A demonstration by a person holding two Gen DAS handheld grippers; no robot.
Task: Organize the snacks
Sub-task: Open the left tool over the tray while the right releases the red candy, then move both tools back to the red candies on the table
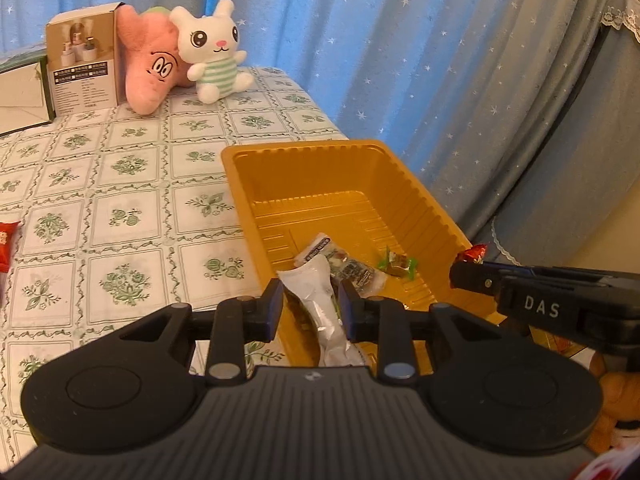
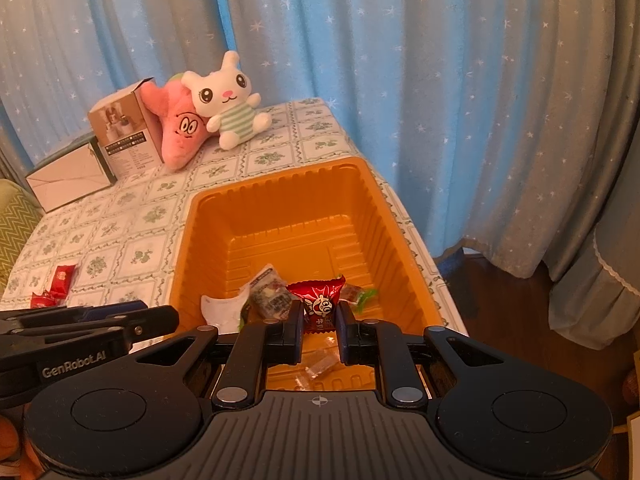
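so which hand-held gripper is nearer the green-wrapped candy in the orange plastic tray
Right. The right hand-held gripper hangs just in front of the green-wrapped candy; the left hand-held gripper sits further left, beyond the clear packet.

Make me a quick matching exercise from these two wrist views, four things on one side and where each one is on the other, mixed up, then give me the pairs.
Things:
1. white snack packet
2. red candy
3. green-wrapped candy
4. white rabbit plush

Places:
A. lying on the floor of the orange tray
B. sitting at the table's far end, against the pink plush
C. between the left claw's fingers
D. pinched in the right claw

Pairs: 1-C, 2-D, 3-A, 4-B
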